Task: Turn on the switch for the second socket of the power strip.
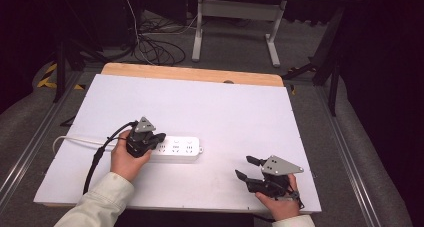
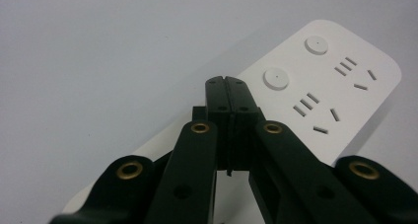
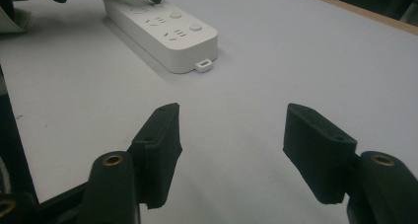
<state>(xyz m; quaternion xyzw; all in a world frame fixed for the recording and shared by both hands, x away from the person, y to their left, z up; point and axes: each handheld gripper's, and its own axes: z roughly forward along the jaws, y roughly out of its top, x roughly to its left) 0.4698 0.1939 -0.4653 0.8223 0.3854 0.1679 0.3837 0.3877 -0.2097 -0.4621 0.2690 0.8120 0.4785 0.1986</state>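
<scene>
left tool [image 1: 156, 138]: jaws pressed together over power strip [image 1: 177, 149], lower centre-left of desk [image 1: 240, 107] | right tool [image 1: 248, 168]: spread, empty, lower right | risk: closed tip may shove strip sideways (nothing steadies it)

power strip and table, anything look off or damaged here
Nothing stands out. The white power strip lies flat and intact on the white table. The left gripper is shut over its left end; the right gripper is open, off to the right.
</scene>
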